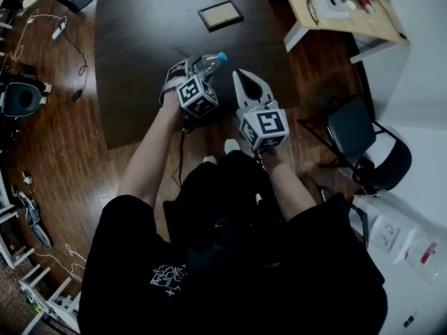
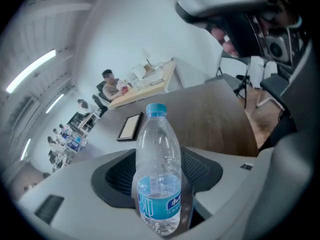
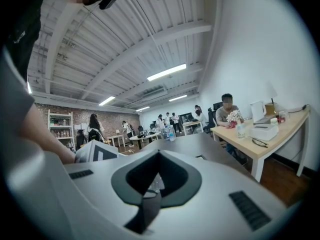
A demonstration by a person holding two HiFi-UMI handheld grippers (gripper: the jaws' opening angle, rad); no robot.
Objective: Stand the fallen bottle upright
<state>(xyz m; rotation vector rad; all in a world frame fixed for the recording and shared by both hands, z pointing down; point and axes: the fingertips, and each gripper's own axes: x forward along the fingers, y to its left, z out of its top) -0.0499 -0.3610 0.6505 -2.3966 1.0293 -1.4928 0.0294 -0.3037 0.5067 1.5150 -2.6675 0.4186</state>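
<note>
A clear plastic water bottle (image 1: 208, 63) with a blue cap and blue label sits between the jaws of my left gripper (image 1: 188, 67), just above the near edge of the dark table (image 1: 140, 33). Its cap points away from me and to the right. In the left gripper view the bottle (image 2: 159, 174) stands up between the black pads (image 2: 116, 176), which press on its lower body; a little water lies at its bottom. My right gripper (image 1: 248, 82) hovers just right of the bottle, its jaws (image 3: 157, 176) closed together on nothing.
A flat framed panel (image 1: 221, 15) lies farther back on the table. A light wooden desk (image 1: 335, 9) with clutter stands at the back right. A black chair (image 1: 356, 135) is on the right, on the wooden floor. Cables and gear lie at the left.
</note>
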